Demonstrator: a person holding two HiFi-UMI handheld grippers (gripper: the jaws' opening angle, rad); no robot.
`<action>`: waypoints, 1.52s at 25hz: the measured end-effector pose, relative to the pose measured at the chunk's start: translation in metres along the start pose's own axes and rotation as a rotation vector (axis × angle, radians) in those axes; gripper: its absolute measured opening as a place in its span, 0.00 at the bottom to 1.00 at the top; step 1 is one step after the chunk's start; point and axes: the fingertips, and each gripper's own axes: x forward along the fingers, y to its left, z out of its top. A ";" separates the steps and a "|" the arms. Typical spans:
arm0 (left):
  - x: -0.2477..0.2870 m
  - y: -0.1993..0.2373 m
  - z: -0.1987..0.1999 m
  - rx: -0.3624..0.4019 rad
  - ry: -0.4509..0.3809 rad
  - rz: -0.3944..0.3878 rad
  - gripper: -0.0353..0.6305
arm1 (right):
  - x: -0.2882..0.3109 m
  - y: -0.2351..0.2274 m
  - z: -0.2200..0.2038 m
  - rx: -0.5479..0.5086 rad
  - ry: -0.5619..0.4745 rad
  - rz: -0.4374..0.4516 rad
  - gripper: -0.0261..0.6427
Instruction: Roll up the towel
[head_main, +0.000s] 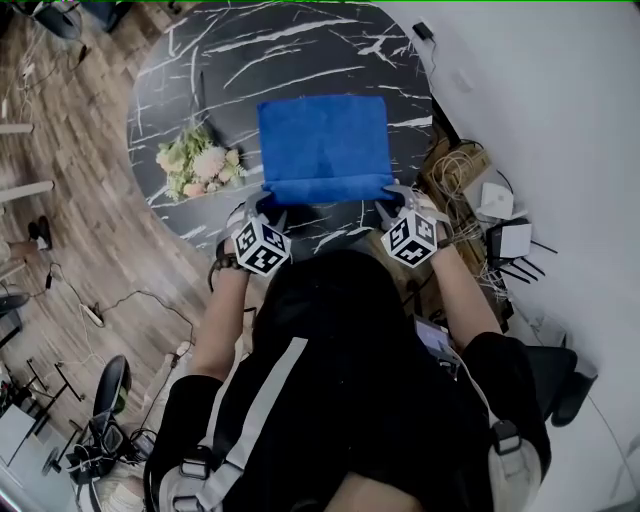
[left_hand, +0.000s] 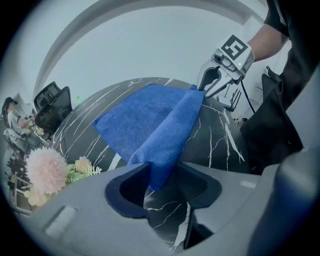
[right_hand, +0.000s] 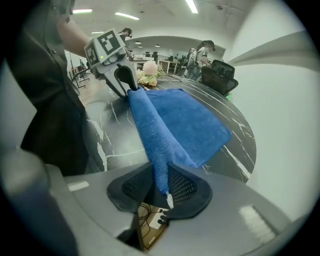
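I stand at the near side of the round black marble table (head_main: 190, 70). The blue towel (head_main: 325, 148) lies on it in the middle. Its far part is flat, and its near edge is turned over into one narrow fold that runs from left to right, just in front of me.

My left gripper (left_hand: 162, 192) is at the left end of this fold. Its fingers are spread; the towel corner hangs between them, and I see the table through the gap beside it. My right gripper (right_hand: 162, 192) is at the right end, and its fingers pinch the fold.

A small white tag (right_hand: 169, 201) sticks out of the towel corner under the right fingers, but its print is too small for me to read. Each marker cube (head_main: 262, 246) carries only black and white squares, no letters.

Left of the towel, a bunch of pale flowers (head_main: 198, 163) lies on the table, apart from it. On the floor to the right are cables and white boxes (head_main: 497, 200).
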 end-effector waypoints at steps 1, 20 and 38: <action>0.000 0.001 0.001 0.002 -0.003 0.001 0.32 | 0.000 -0.001 0.000 -0.010 0.002 -0.002 0.18; -0.001 0.010 0.001 -0.062 0.026 0.079 0.19 | 0.000 -0.004 0.001 0.020 -0.018 -0.104 0.11; -0.026 -0.042 -0.032 -0.085 0.035 -0.011 0.17 | -0.026 0.050 -0.016 0.087 -0.041 -0.008 0.11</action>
